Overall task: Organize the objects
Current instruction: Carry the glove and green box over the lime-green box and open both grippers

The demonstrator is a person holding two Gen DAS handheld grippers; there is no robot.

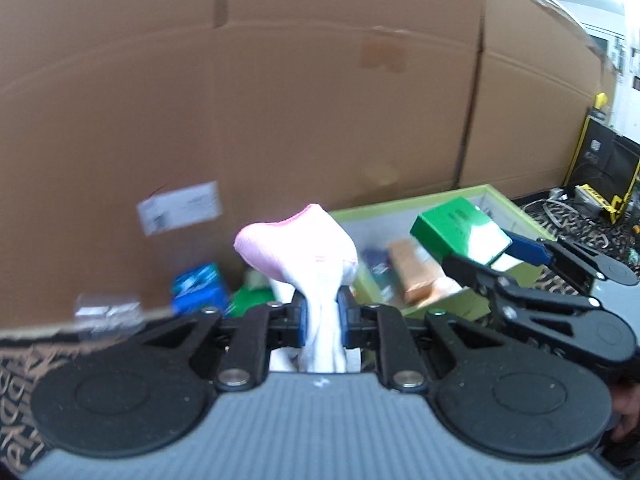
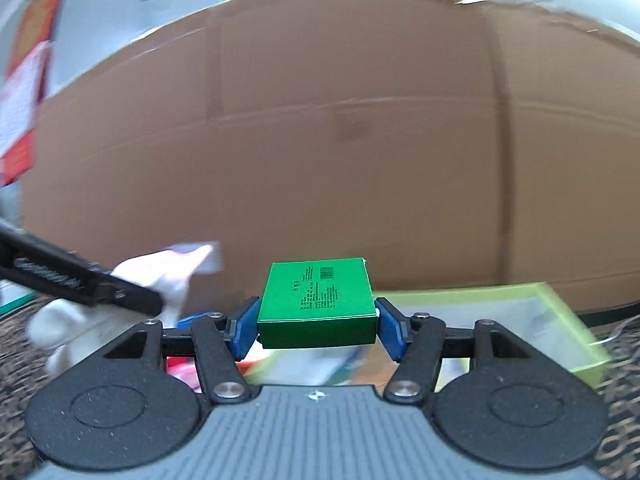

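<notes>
My left gripper [image 1: 323, 316] is shut on a white and pink sock [image 1: 304, 248], which stands up between the blue pads. The sock also shows at the left of the right wrist view [image 2: 160, 276]. My right gripper [image 2: 316, 320] is shut on a green box [image 2: 318, 304] and holds it above a light green tray [image 2: 560, 320]. In the left wrist view the green box [image 1: 456, 232] hangs over the tray's [image 1: 400, 208] right part, held by the right gripper [image 1: 484, 256].
A large cardboard wall [image 1: 280, 100] stands close behind everything. The tray holds an orange packet [image 1: 412, 272] and other small items. A blue packet [image 1: 200, 288] and a green item [image 1: 250, 300] lie left of the tray. Cables and a black stand [image 1: 600, 168] are at the far right.
</notes>
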